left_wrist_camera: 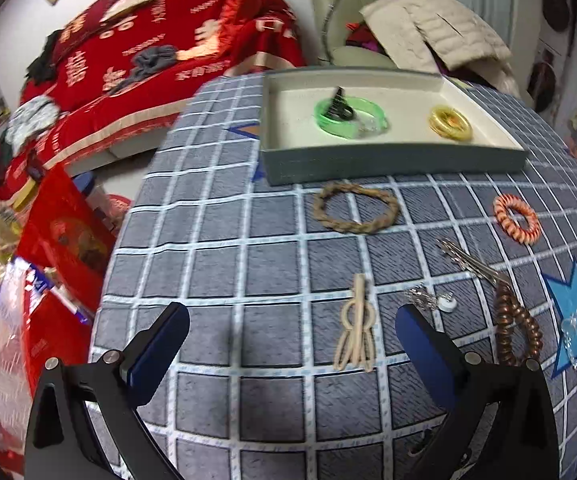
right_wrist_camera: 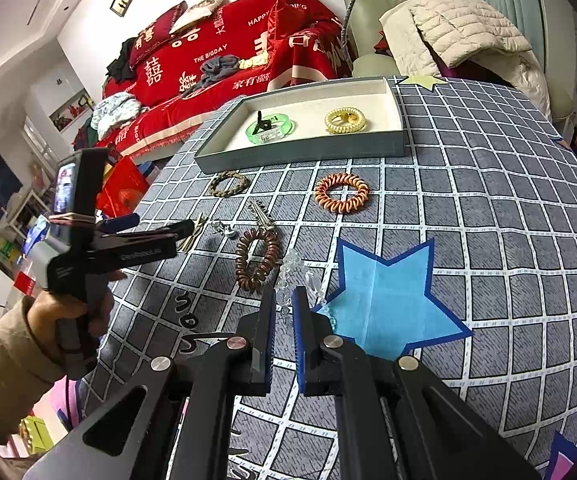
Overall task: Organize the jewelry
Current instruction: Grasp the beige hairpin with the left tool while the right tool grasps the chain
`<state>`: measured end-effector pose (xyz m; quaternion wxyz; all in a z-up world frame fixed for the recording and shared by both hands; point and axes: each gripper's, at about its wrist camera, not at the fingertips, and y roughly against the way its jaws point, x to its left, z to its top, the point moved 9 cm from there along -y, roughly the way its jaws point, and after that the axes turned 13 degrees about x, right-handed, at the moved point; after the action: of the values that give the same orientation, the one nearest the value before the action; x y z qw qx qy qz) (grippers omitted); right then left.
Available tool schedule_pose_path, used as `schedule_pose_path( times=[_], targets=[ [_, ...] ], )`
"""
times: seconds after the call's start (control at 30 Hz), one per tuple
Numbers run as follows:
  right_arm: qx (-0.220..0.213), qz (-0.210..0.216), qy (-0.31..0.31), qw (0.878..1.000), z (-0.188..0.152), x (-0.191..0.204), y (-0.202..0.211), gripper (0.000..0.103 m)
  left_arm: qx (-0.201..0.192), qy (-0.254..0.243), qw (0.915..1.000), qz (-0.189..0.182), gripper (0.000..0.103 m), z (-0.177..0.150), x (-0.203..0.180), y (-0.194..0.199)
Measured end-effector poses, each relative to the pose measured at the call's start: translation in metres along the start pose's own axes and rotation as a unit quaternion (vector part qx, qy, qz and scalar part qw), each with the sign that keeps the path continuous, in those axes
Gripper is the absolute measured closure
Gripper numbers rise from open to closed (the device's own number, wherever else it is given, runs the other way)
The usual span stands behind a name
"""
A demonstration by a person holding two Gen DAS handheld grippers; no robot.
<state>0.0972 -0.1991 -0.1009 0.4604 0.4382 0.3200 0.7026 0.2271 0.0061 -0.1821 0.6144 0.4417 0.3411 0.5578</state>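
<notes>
Checked cloth [left_wrist_camera: 216, 240], sleeve [right_wrist_camera: 4, 364] right-view only

Silver pieces [left_wrist_camera: 424, 298] blurred; clear bracelet [right_wrist_camera: 294, 276] partly behind right claw [right_wrist_camera: 284, 308].

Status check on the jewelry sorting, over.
Left gripper open above beige hair clip. Right gripper shut on clear bead bracelet. Grey tray holds two pieces; path unobstructed.

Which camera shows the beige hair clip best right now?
Left wrist: the beige hair clip lies fully visible on the tablecloth ahead of the open left gripper. In the right wrist view, that gripper mostly hides it.
</notes>
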Motion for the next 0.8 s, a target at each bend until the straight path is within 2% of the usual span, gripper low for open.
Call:
schedule_pose_path(
  times=[0.2, 0.33, 0.4, 0.47, 0.53, 0.57, 0.6, 0.67, 0.8],
  targets=[
    [-0.004, 0.001, -0.005, 1.000, 0.000, -0.002, 0.002, 0.094, 0.016, -0.009, 0.9998, -0.008, 0.000, 0.011, -0.006, -0.025],
    [-0.008, 0.001, -0.007, 1.000, 0.000, -0.003, 0.005, 0.094, 0.021, 0.013, 0.9990, -0.038, 0.000, 0.016, -0.001, -0.037],
    [-0.009, 0.002, -0.010, 1.000, 0.001, -0.004, 0.006, 0.094, 0.018, 0.014, 0.9990, -0.039, 0.000, 0.014, 0.003, -0.034],
    [-0.010, 0.003, -0.013, 1.000, 0.002, -0.005, 0.005, 0.094, 0.006, 0.011, 0.9991, -0.039, 0.016, 0.016, 0.004, -0.031],
    [-0.011, 0.003, -0.015, 1.000, 0.003, -0.006, 0.006, 0.094, 0.002, -0.005, 0.9989, -0.046, 0.055, 0.014, 0.002, -0.025],
    [-0.012, 0.003, -0.016, 1.000, 0.003, -0.007, 0.006, 0.094, 0.002, -0.014, 0.9986, -0.052, 0.068, 0.015, 0.000, -0.019],
    [-0.013, 0.002, -0.017, 1.000, 0.004, -0.007, 0.006, 0.094, 0.004, -0.024, 0.9981, -0.056, 0.073, 0.015, -0.004, -0.019],
    [-0.015, 0.002, -0.020, 1.000, 0.006, -0.008, 0.008, 0.094, 0.001, -0.033, 0.9977, -0.058, 0.073, 0.014, -0.007, -0.013],
    [-0.023, 0.001, -0.022, 0.999, 0.012, -0.009, 0.015, 0.094, -0.009, -0.015, 0.9967, -0.080, 0.073, 0.011, -0.001, 0.004]
  ],
)
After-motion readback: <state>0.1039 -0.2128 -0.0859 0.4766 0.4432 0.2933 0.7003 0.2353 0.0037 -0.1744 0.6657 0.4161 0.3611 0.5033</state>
